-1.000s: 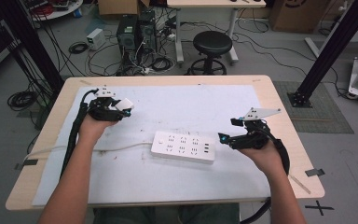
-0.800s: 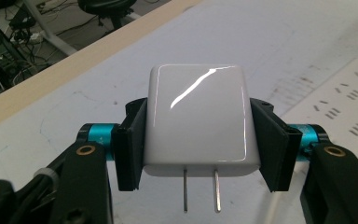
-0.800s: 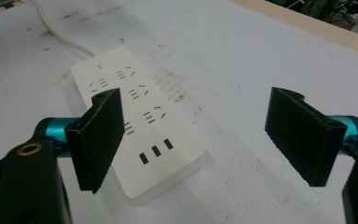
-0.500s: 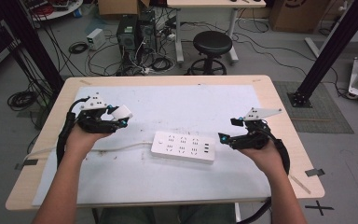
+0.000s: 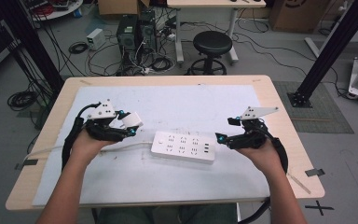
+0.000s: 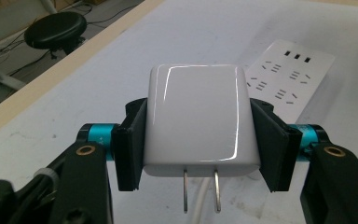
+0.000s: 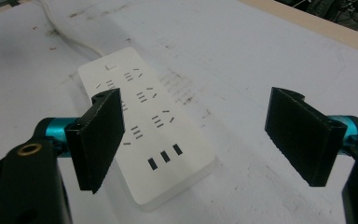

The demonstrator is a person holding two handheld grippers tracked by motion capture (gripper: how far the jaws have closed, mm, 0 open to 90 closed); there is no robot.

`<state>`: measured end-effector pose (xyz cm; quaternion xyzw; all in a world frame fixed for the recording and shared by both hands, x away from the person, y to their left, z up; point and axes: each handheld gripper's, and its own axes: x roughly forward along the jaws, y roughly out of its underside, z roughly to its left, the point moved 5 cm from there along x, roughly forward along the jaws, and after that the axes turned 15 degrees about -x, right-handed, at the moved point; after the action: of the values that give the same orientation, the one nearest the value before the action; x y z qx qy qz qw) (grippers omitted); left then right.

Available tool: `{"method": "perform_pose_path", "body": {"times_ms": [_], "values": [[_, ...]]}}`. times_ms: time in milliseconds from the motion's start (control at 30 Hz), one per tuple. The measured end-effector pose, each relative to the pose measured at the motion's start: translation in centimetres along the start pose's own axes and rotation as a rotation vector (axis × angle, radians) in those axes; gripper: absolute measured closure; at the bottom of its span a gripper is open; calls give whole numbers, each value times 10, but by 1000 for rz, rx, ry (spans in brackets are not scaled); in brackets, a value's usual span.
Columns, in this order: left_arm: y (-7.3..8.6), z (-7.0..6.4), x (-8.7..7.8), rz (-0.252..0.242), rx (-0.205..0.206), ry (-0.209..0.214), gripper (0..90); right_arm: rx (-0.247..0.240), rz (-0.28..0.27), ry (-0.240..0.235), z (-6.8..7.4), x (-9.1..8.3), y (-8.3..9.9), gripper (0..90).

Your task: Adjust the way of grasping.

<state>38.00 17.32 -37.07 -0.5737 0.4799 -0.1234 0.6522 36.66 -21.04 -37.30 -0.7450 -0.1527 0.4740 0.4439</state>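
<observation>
A white power strip (image 5: 183,147) lies across the middle of the white mat, its cord running off to the left. My left gripper (image 5: 129,125) is left of the strip and holds a white plug adapter (image 6: 198,126) between its jaws, two metal prongs pointing down. In the left gripper view the strip (image 6: 289,74) lies beyond the adapter at upper right. My right gripper (image 5: 220,138) hovers open just off the strip's right end. In the right gripper view the strip (image 7: 144,126) lies between and below the spread jaws (image 7: 205,140), nothing gripped.
The white mat (image 5: 177,107) covers most of the wooden table (image 5: 289,135). The strip's white cord (image 5: 56,149) trails toward the table's left edge. A black stool (image 5: 213,44), computer towers (image 5: 130,32) and floor cables stand beyond the far edge.
My left gripper, holding the adapter, has moved down and right toward the strip's left end. The right gripper has stayed in place.
</observation>
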Motion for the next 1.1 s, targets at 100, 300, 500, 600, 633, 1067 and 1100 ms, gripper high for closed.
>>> {"method": "perform_pose_path", "body": {"times_ms": [100, 300, 500, 600, 633, 1067, 1100], "values": [[5, -7, 5, -2, 18, 28, 425, -6, -5, -10, 4, 3, -3, 204], [15, -22, 22, 26, 77, 80, 425, 9, 0, -41, 12, 8, -6, 204], [18, -44, 34, 29, 123, 140, 425, 9, 1, -70, 25, 11, -7, 204], [18, -44, 34, 29, 123, 140, 424, 11, 1, -74, 28, 12, -7, 204], [21, -56, 40, 29, 149, 171, 424, 11, 1, -74, 28, 12, -7, 204], [28, -94, 43, -29, 282, 211, 425, 77, -49, -250, 68, 39, -15, 204], [28, -94, 43, -29, 282, 211, 425, 77, -49, -250, 68, 39, -15, 204]]}}
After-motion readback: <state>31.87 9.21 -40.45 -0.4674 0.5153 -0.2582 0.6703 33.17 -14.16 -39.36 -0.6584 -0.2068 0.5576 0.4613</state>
